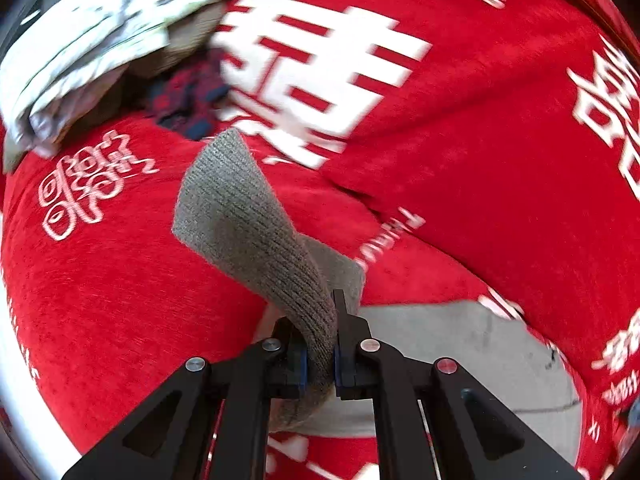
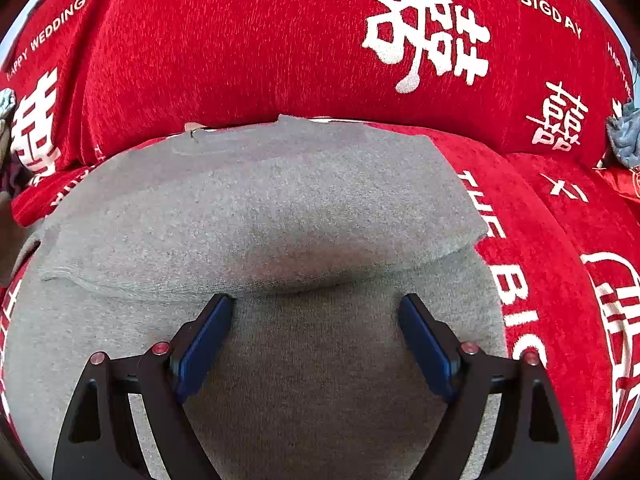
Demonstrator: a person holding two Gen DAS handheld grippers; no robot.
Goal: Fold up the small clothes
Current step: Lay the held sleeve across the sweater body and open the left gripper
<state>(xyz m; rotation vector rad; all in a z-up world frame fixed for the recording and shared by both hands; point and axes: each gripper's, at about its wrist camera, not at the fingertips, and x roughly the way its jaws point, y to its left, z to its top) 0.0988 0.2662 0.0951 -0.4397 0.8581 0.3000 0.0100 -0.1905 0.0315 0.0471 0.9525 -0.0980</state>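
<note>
A grey knit garment (image 2: 256, 208) lies on the red sofa cover, with one part folded over the rest. In the left wrist view my left gripper (image 1: 320, 360) is shut on a ribbed grey cuff or hem (image 1: 236, 200) of this garment and holds it lifted above the sofa; more of the garment (image 1: 460, 344) lies flat behind it. In the right wrist view my right gripper (image 2: 316, 320) is open and empty, just above the grey garment near the fold edge.
The red sofa cover (image 2: 240, 40) with white characters covers the seat and backrest. A pile of other clothes, white patterned (image 1: 100, 40) and dark red-blue plaid (image 1: 188, 96), sits at the far left. A blue-grey cloth (image 2: 624, 132) lies at the right edge.
</note>
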